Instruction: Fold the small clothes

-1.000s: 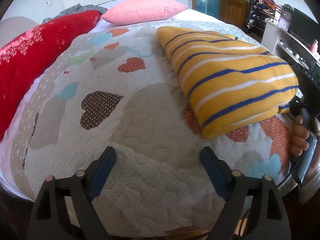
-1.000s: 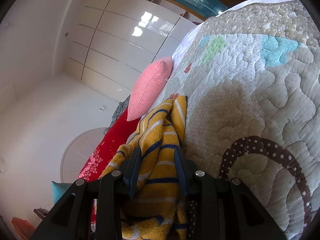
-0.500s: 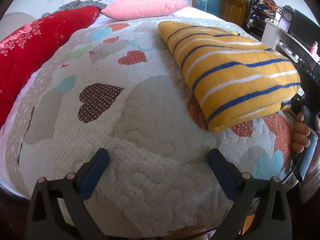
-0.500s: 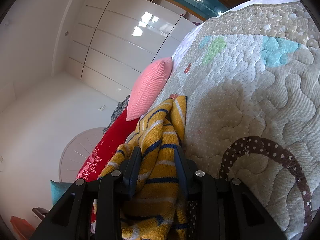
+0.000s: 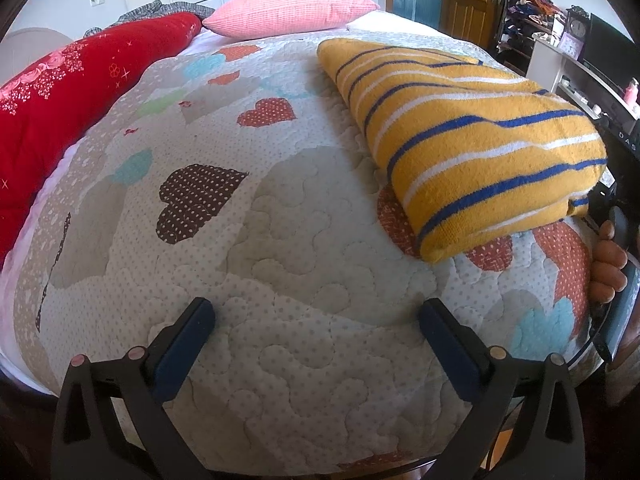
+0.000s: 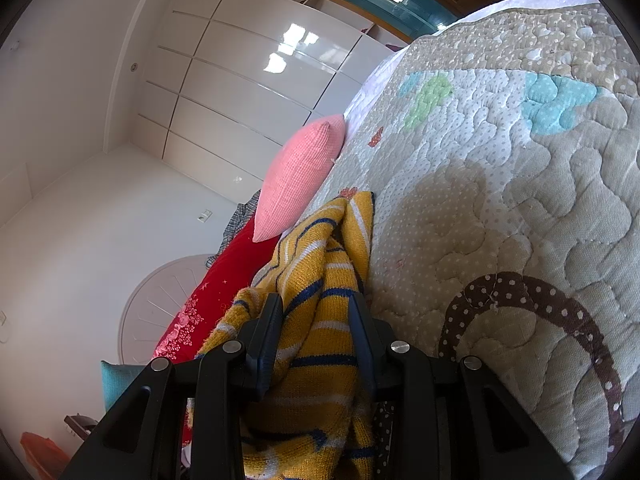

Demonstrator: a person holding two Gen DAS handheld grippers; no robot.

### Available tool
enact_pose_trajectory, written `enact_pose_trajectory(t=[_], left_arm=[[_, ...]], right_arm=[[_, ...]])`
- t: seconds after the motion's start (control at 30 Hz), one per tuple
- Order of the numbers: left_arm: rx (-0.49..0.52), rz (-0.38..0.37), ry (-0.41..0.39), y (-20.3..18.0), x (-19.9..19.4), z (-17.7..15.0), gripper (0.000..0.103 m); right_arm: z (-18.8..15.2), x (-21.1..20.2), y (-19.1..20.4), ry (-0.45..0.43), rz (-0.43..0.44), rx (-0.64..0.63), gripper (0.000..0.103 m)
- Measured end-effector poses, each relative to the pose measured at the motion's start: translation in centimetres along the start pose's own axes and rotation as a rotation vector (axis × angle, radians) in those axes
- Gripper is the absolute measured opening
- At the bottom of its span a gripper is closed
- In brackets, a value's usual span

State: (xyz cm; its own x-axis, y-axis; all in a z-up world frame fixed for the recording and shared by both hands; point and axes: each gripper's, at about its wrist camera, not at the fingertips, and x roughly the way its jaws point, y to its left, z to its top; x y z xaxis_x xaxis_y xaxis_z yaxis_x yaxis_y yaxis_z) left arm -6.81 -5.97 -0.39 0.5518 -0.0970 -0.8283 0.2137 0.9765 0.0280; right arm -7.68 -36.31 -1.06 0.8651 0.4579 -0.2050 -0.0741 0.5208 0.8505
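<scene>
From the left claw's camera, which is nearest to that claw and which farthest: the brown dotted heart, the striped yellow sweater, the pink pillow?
1. Brown dotted heart, just ahead on the quilt, slightly left.
2. Striped yellow sweater, folded, off to the right.
3. Pink pillow, at the bed's far end.

free: a broad bare stretch of quilt (image 5: 304, 248) was left open ahead of the left gripper (image 5: 316, 336), nothing between its opening jaws | blocked right: folded striped sweater (image 5: 472, 148) | blocked left: red blanket (image 5: 60, 96) | far edge: pink pillow (image 5: 292, 12)
</scene>
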Motion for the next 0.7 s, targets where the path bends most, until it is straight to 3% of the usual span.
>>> enact_pose_trajectory(t=[0.7], left_arm=[[0.001,0.003,-0.012,-0.04,-0.15,-0.14,0.103]], right_arm=[[0.09,0.07,-0.08,0.002,0.001,-0.003,0.035]])
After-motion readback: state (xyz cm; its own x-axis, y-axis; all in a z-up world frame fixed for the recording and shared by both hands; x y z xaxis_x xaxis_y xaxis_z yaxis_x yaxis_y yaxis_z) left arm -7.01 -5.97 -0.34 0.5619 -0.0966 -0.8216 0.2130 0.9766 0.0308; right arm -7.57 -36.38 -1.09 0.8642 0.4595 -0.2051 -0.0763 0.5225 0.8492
